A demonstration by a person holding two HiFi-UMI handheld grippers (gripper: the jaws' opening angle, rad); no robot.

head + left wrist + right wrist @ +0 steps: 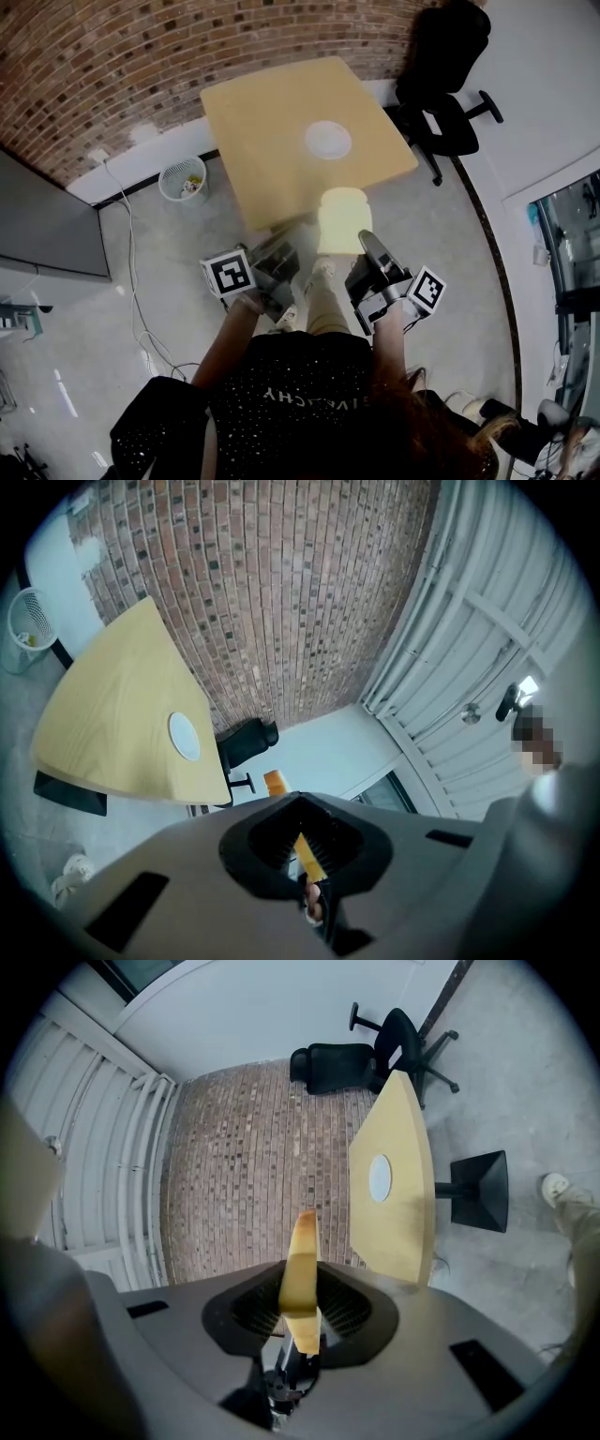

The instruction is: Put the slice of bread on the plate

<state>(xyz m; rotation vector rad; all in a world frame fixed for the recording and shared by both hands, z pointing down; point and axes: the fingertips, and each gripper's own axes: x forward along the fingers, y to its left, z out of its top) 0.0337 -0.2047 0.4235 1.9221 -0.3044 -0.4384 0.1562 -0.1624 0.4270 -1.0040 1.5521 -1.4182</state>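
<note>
White plate point(327, 140), pale yellow bread point(343, 220)

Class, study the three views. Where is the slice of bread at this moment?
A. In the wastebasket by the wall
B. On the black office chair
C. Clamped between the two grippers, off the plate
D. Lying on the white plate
C: the slice of bread is pinched between the left gripper and the right gripper, while the plate lies bare on the table.
</note>
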